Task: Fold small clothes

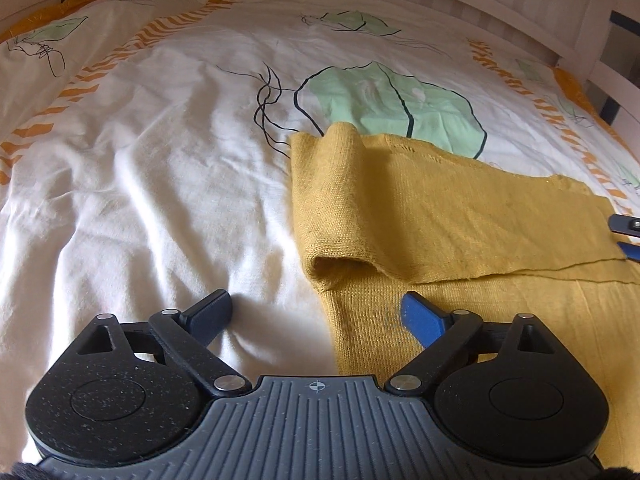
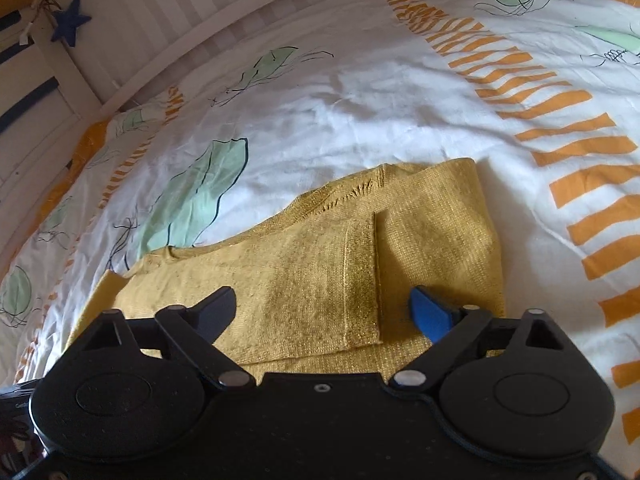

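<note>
Both tongs wide open, empty: left gripper (image 1: 316, 318) straddles yellow knit garment (image 1: 460, 216) edge; right gripper (image 2: 324, 312) over folded sleeve (image 2: 320, 276). Pinch all layers, fold evenly across duvet (image 1: 140, 180)

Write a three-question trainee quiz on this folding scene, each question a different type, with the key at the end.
1. True or false: the left gripper is clamped on the yellow knit garment.
2. Multiple choice: the garment lies on A) a wooden table, B) a white bedcover printed with green leaves and orange stripes, C) a tiled floor.
3. Short answer: what hangs at the bed frame in the right wrist view?

Key
1. False: its jaws stand open, one finger over the bedcover, the other over the garment's edge.
2. B.
3. A dark blue star.
</note>
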A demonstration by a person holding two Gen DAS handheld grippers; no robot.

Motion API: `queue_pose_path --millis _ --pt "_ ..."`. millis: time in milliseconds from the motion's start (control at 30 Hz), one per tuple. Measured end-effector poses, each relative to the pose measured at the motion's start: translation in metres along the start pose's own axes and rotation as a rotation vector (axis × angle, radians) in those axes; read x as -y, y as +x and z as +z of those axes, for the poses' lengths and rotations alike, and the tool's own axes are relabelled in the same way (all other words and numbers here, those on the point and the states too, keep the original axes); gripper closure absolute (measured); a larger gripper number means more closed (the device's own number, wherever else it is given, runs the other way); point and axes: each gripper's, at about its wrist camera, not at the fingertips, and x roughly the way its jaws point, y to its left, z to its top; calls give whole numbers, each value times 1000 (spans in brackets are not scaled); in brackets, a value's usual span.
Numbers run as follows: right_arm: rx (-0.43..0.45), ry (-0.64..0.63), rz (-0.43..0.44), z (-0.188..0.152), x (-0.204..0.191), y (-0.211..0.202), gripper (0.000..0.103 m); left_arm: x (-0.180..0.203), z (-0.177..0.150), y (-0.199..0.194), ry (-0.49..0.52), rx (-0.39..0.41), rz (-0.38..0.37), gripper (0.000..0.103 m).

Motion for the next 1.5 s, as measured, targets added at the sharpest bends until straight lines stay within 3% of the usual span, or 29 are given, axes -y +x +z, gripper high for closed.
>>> queue_pose_path --millis 100,133,200,233,333,433,500,600,767,800,867,933,967,1167,1233,1500 --pt "-11 -30 -50 2 -8 2 48 -1 1 0 -8 -5 -2 11" --pt "-18 -41 -58 3 -10 3 53 -1 1 0 -9 -7 -2 11" --pt "-36 -63 -59 6 -16 6 79 -1 2 0 -11 -6 -2 11" --pt "-37 -69 -55 7 -19 6 85 -1 2 1 -11 -6 -3 11" --pt "-20 -99 -36 14 -35 -3 86 -2 2 1 -13 -5 -5 11" --pt "43 -115 53 28 -53 -31 87 -2 2 1 -10 -4 -5 11" --pt "94 -132 58 38 -56 -52 88 -2 2 1 -8 -5 -4 11" --pt "96 -134 -6 45 -42 -58 88 -2 3 2 -4 -7 0 11" --pt "-4 -74 -87 37 -8 -25 85 -1 2 2 1 -8 2 11" --pt "-14 -66 -97 34 -5 -20 78 -1 2 2 1 -7 2 11" --pt "-29 -57 -131 27 2 -14 76 -1 2 2 4 -8 2 11" --pt "-40 -50 -169 20 9 -11 60 -2 2 1 5 -8 -1 11" --pt "-42 -55 -192 17 13 -12 57 -2 2 1 5 -8 -1 11" --pt "-8 -130 -261 3 17 -25 48 -2 3 2 7 -10 1 11" --pt "1 -161 -293 -1 14 -29 29 -2 2 2 4 -9 1 11" --pt "11 -161 -267 -23 11 -58 22 1 -1 4 28 -6 4 7"
